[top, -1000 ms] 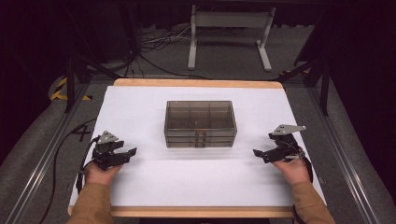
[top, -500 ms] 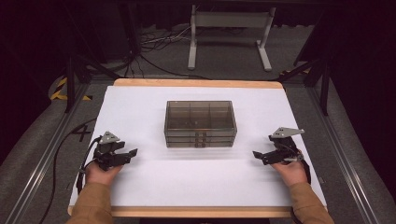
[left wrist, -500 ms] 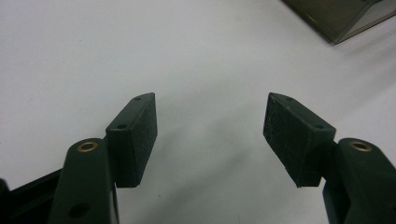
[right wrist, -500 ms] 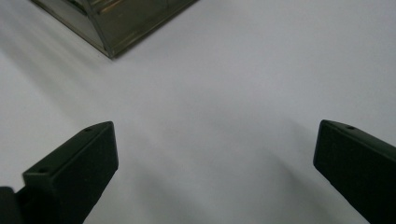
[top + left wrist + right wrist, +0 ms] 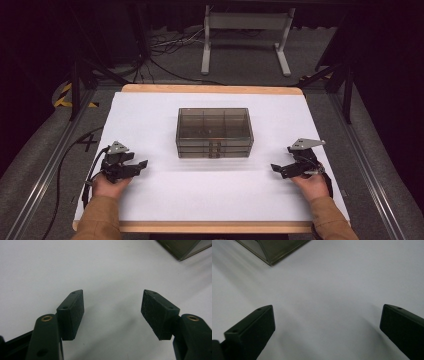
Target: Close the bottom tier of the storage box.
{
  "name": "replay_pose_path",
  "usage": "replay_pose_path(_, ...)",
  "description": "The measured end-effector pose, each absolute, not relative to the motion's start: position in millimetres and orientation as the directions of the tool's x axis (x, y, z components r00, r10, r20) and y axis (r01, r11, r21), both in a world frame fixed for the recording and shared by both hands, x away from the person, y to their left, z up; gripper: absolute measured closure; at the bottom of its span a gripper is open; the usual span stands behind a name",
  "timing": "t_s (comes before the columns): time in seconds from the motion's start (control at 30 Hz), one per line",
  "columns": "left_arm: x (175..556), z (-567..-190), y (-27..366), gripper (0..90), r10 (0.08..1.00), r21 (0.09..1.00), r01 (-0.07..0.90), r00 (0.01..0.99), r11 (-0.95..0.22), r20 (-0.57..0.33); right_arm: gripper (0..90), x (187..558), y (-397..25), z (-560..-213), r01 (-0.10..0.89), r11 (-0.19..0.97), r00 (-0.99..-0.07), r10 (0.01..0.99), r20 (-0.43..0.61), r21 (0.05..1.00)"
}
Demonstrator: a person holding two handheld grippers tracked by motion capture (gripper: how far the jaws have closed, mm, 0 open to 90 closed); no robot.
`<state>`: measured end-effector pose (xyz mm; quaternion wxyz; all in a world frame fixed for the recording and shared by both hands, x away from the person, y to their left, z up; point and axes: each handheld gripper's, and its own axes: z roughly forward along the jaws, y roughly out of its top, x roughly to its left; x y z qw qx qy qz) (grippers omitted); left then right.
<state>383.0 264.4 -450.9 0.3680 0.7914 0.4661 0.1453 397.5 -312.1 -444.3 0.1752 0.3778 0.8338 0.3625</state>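
Jaws on both sides stand spread apart with nothing between them, resting low over the white counter [image 5: 210, 195]. The smoked plastic drawer box [image 5: 214, 132] sits at the middle of the counter, its long axis running from nine o'clock to three o'clock, its drawer fronts facing the person at six o'clock. From the left gripper [image 5: 136, 165] the box lies toward two o'clock; from the right gripper [image 5: 280, 169] it lies toward ten o'clock. Both are well apart from it, and the gaps look about even, so neither hand is clearly nearer. In the left gripper view a corner of the box [image 5: 186, 248] shows at the upper right beyond the two black pads, and in the right gripper view a corner [image 5: 272, 248] shows at the upper left. The coming move likely turns on this: each gripper must travel inward and forward to meet a short end or the drawer fronts, and the wider spread of the right jaws would suit taking hold of a broader face.
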Motion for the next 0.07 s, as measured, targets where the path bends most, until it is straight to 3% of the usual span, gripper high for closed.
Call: replay_pose_path(0.07,383.2,-451.1,264.6,35.7,0.847,0.716,0.633,0.520,-0.294,-0.112,0.2,397.7,-311.0,-444.1,0.502,0.449,-0.653,0.758,-0.017,0.739)
